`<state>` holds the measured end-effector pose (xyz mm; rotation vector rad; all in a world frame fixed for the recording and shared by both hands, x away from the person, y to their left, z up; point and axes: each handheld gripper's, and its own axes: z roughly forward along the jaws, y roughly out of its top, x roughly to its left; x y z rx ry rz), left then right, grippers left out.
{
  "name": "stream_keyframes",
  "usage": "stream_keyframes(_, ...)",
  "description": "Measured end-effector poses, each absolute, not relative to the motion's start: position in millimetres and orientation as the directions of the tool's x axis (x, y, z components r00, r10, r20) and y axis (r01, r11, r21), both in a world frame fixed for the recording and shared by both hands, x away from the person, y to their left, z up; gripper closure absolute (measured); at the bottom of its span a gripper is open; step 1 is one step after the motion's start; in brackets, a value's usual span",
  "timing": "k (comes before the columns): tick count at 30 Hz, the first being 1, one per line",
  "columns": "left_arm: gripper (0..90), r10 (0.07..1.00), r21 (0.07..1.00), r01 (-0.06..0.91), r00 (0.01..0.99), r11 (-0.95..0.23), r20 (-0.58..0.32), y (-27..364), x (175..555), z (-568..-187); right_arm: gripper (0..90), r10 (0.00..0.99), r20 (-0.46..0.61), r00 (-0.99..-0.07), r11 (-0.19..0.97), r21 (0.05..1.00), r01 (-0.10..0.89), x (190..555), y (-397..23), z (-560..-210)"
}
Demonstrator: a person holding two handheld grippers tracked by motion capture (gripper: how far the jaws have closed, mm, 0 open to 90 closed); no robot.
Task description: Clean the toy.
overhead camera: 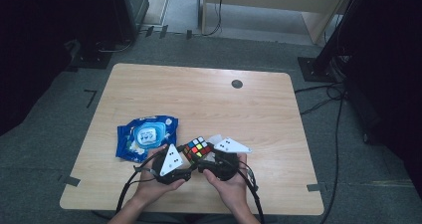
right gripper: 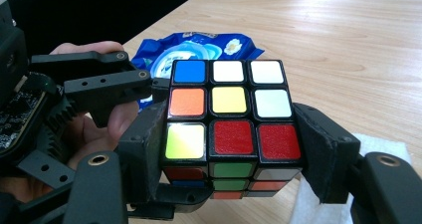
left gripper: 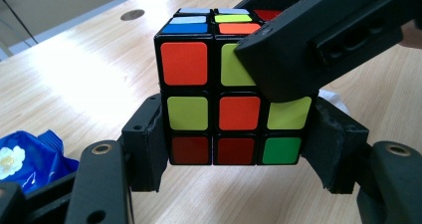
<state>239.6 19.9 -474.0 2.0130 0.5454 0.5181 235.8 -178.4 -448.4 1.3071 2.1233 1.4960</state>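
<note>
Cube: we see the puzzle cube (overhead camera: 197, 148) near the desk's (overhead camera: 209, 99) 6 o'clock edge, its underside hidden.
Left tool (left gripper: 234, 157): clenched on the cube's bottom layer.
Right tool (right gripper: 231, 154): grasping the cube's sides; jaws just closing.
Wipes pack (overhead camera: 144, 136): at 9 o'clock, partly covered by our hand.

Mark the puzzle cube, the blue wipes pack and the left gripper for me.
puzzle cube (left gripper: 239, 113): left gripper view, orange centre sticker of the near face.
blue wipes pack (overhead camera: 144, 136): high view, white lid on top of the pack.
left gripper (left gripper: 238, 154): left gripper view, midway between its fingertips, on the cube's bottom row.
</note>
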Motion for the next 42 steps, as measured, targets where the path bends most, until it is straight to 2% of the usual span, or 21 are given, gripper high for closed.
stream_keyframes(4,33.3,0.582,0.868,0.165,0.797,-0.468,0.163,17.0,239.1,-474.9,35.0,0.775,0.273,-0.571,0.08,0.853,0.516,234.6,-178.1,-447.2)
stream_keyframes(10,24.8,0.607,0.865,0.169,0.774,-0.473,0.181,12.3,238.0,-475.1,35.0,0.789,0.206,-0.578,0.125,0.868,0.481,228.6,-171.9,-442.6)
stream_keyframes(19,33.9,0.593,0.879,0.118,0.778,-0.463,0.208,15.0,236.2,-471.1,34.9,0.782,0.169,-0.6,0.176,0.864,0.472,225.7,-161.2,-442.5)
stream_keyframes(28,33.5,0.599,0.875,0.132,0.775,-0.465,0.201,12.7,236.5,-473.0,34.9,0.787,0.154,-0.597,0.203,0.85,0.486,226.2,-158.7,-442.2)
stream_keyframes(38,34.1,0.598,0.886,0.123,0.777,-0.447,0.194,16.8,237.0,-468.5,34.2,0.763,0.191,-0.617,0.182,0.853,0.489,226.4,-157.5,-443.3)
stream_keyframes(42,34.2,0.622,0.895,0.159,0.768,-0.417,0.153,25.5,243.3,-468.7,27.8,0.708,0.294,-0.642,0.08,0.87,0.486,229.3,-171.1,-434.7)
